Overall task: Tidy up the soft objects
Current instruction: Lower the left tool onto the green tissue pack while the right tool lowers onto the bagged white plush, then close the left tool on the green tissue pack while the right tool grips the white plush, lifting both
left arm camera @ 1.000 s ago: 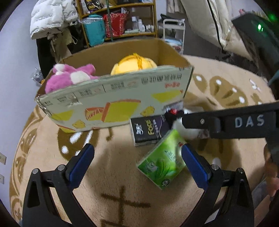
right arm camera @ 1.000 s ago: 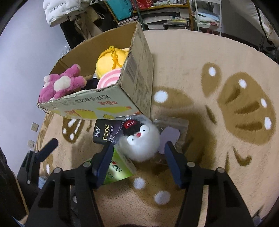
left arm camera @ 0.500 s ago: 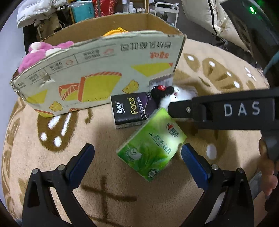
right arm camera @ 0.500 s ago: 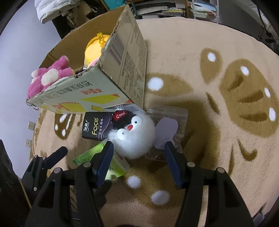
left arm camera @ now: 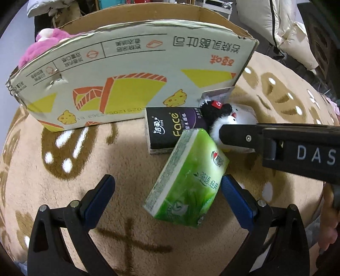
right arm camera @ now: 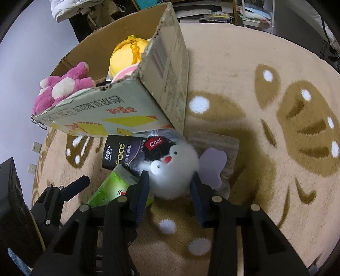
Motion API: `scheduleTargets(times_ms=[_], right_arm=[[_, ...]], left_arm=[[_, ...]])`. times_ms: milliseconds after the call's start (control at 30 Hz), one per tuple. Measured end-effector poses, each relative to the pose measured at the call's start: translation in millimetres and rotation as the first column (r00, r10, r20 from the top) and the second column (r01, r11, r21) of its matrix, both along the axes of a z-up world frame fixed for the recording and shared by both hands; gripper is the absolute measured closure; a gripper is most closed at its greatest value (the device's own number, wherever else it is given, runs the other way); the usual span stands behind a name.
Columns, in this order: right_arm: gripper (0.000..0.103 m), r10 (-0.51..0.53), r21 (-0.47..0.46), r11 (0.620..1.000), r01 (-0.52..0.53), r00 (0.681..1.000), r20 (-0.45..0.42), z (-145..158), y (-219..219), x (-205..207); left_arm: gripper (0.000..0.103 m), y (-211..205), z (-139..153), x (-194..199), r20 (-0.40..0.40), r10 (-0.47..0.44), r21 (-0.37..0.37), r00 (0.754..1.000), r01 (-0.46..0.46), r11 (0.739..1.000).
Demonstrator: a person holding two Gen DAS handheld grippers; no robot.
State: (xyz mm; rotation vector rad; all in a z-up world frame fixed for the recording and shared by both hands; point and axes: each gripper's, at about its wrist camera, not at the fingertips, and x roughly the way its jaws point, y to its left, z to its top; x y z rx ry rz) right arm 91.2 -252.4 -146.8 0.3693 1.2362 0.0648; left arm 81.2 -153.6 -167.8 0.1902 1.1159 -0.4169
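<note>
A white fluffy plush [right arm camera: 172,172] with a black "Cool" cap lies on the rug beside the cardboard box [right arm camera: 148,99]. My right gripper [right arm camera: 170,186] has closed in on the plush, its fingers [right arm camera: 141,191] pressing both sides; it also shows in the left wrist view [left arm camera: 238,135]. A green tissue pack [left arm camera: 189,180] leans on a black "Face" tissue pack [left arm camera: 170,127]. My left gripper [left arm camera: 167,189] is open, with the green pack between its fingers and its right finger [left arm camera: 235,197] beside it. A pink plush [right arm camera: 63,87] and a yellow plush [right arm camera: 127,55] sit in the box.
A clear bag with a lilac shape [right arm camera: 214,163] lies right of the white plush. The beige patterned rug [right arm camera: 255,106] stretches to the right. Shelves and a white jacket [left arm camera: 48,8] stand behind the box.
Both grippers moved forward and down. The right gripper's fingers narrowed from wide open onto the white plush. The green pack now sits between the left fingers.
</note>
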Motion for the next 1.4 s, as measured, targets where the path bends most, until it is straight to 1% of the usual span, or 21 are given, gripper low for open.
scheduleTargets(times_ms=[133,233,267,333,367,400,467,500,567,600,700,733,800,867,967,1100,1133,1200,1267,1400], right_arm=[[0.063,0.009,-0.004,1.000,-0.009,1.000,0.006,0,2,1],[0.063,0.016,-0.015,1.000,-0.016,1.000,0.010,-2,5,5],[0.063,0.016,-0.017,1.000,-0.016,1.000,0.010,-2,4,5],[0.063,0.011,-0.015,1.000,-0.011,1.000,0.010,-3,3,7],[0.063,0.011,-0.009,1.000,-0.011,1.000,0.010,-4,2,8],[0.062,0.011,-0.005,1.000,-0.011,1.000,0.004,-6,4,10],[0.062,0.010,0.022,1.000,-0.010,1.000,-0.009,-10,4,13],[0.063,0.007,0.028,1.000,-0.007,1.000,-0.013,-12,5,14],[0.063,0.013,0.022,1.000,-0.012,1.000,-0.010,-12,6,14],[0.063,0.015,0.020,1.000,-0.015,1.000,-0.009,-12,6,14],[0.065,0.027,0.005,1.000,-0.027,0.999,-0.019,-15,9,15],[0.067,0.031,-0.003,1.000,-0.031,0.999,-0.023,-16,10,15],[0.076,0.036,-0.030,0.999,-0.037,0.999,-0.023,-15,13,14],[0.076,0.036,-0.043,0.998,-0.037,0.999,-0.017,-15,15,12],[0.077,0.033,-0.037,0.999,-0.033,0.999,-0.004,-12,16,10],[0.080,0.045,-0.031,0.998,-0.045,0.999,0.011,-5,19,5],[0.082,0.051,-0.028,0.998,-0.051,0.999,0.015,-3,18,2],[0.090,0.075,-0.021,0.997,-0.074,0.997,0.033,6,22,-6],[0.101,0.093,-0.023,0.995,-0.092,0.994,0.055,14,26,-12],[0.101,0.099,-0.008,0.995,-0.098,0.992,0.077,21,28,-18]], left_arm=[[0.004,5,3,5,-0.004,0.020,0.009,1.000,-0.020,1.000],[0.009,10,2,7,-0.038,0.031,-0.013,0.999,-0.032,0.999],[0.012,12,0,10,-0.062,0.036,-0.023,0.997,-0.037,0.999],[0.014,17,-2,11,-0.090,0.045,-0.043,0.995,-0.049,0.998],[0.015,18,-2,10,-0.091,0.047,-0.046,0.995,-0.051,0.998],[0.020,20,-2,10,-0.093,0.048,-0.046,0.995,-0.053,0.998],[0.026,23,-2,10,-0.113,0.050,-0.054,0.992,-0.057,0.997],[0.032,24,-1,10,-0.125,0.050,-0.062,0.991,-0.058,0.996],[0.041,27,0,10,-0.149,0.045,-0.089,0.988,-0.059,0.994],[0.048,28,1,10,-0.157,0.046,-0.094,0.987,-0.061,0.994],[0.057,32,4,8,-0.166,0.043,-0.111,0.985,-0.062,0.992],[0.058,33,6,8,-0.169,0.045,-0.116,0.985,-0.065,0.991],[0.061,37,8,7,-0.170,0.048,-0.123,0.984,-0.069,0.990],[0.062,38,13,4,-0.155,0.045,-0.122,0.987,-0.065,0.990],[0.062,41,22,0,-0.103,0.050,-0.093,0.993,-0.060,0.994],[0.062,51,30,0,-0.073,0.085,-0.087,0.994,-0.091,0.992],[0.062,55,32,0,-0.065,0.102,-0.079,0.993,-0.107,0.991],[0.062,61,37,1,-0.048,0.119,-0.068,0.992,-0.122,0.990],[0.062,65,42,-1,-0.022,0.129,-0.058,0.991,-0.131,0.990],[0.062,70,52,-4,0.014,0.150,-0.046,0.989,-0.149,0.988]])
